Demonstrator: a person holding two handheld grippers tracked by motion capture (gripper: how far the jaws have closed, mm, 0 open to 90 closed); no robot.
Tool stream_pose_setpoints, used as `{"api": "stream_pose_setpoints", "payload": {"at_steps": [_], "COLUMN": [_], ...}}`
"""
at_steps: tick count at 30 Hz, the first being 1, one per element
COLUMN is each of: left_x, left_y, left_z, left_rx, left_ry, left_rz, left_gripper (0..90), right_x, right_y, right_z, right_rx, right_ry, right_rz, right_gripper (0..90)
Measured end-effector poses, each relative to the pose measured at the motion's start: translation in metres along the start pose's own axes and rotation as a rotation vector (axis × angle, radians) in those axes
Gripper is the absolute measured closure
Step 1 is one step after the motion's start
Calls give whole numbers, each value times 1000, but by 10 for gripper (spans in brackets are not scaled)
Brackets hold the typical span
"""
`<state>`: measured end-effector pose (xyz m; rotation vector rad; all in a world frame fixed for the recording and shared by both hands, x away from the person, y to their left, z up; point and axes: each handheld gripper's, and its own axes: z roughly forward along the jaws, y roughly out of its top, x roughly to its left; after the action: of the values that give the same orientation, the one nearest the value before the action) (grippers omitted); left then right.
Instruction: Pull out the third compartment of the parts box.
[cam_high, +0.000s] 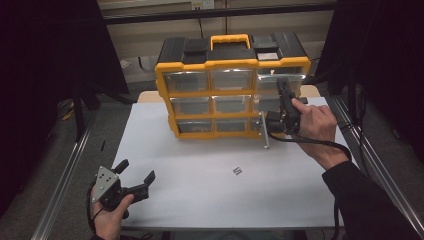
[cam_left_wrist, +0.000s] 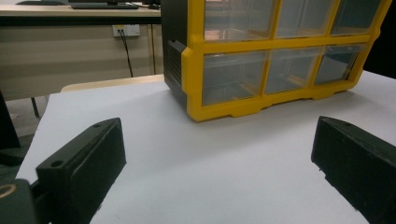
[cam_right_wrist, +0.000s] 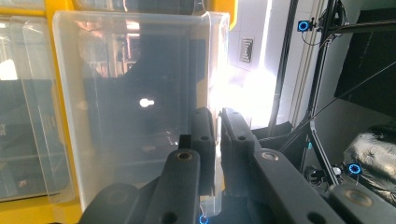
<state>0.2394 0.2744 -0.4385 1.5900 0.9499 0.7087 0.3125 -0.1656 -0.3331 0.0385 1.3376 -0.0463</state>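
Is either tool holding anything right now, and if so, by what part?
The right tool is shut on the clear drawer at the right of the yellow organizer, pinching its front wall near the edge. The left tool is open and holds nothing.

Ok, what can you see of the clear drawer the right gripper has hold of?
The clear drawer is see-through plastic with rounded corners, and looks empty. It sits at the right end of the yellow organizer, in its top row, partly pulled out. The right gripper is shut on its edge, one of the fingers on each side of the thin wall.
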Motion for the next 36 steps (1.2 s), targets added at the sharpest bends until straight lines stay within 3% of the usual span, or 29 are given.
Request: {"api": "stream_pose_setpoints", "payload": {"at_steps": [36], "left_x": [0], "left_y": [0], "left_z": [0], "left_rx": [-3], "left_ry": [3], "left_rz": [2], "left_gripper": [30], "right_x": [-5], "right_y": [-1], "right_z": [-32], "right_rx": [-25], "right_ry": [-17], "right_rz": [-6], "right_gripper": [846]}}
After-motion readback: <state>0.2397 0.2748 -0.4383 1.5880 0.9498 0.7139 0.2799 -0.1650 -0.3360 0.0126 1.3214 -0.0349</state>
